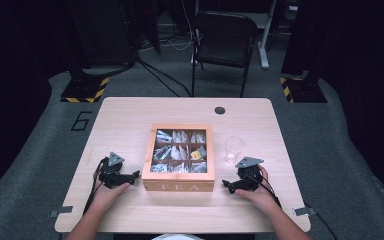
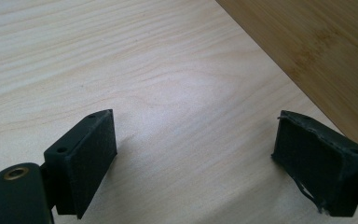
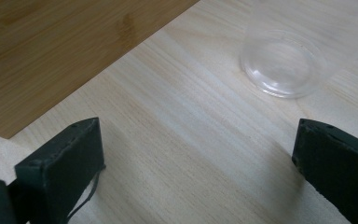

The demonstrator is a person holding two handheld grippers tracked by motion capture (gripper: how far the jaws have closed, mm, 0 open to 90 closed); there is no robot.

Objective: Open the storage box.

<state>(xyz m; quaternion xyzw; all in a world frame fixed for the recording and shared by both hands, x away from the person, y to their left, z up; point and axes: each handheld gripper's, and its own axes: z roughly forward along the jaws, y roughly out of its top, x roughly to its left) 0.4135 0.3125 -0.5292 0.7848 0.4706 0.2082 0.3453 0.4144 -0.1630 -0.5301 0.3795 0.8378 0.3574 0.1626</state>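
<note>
A wooden tea box [image 1: 178, 165] marked TEA sits mid-surface [image 1: 130, 120], its compartments holding what look like wrapped tea bags, too small to read from the high view. The left tongs [image 1: 136, 175] lie on the surface just left of the box, jaws apart with nothing between them; their own view catches a corner of the box wall [image 2: 317, 51], cut off by the frame. The right tongs [image 1: 226, 186] rest to the box's right (also gaping, empty). A clear plastic cup [image 1: 234, 148] stands just beyond them, its rim cropped in the right gripper view [image 3: 283, 63].
</note>
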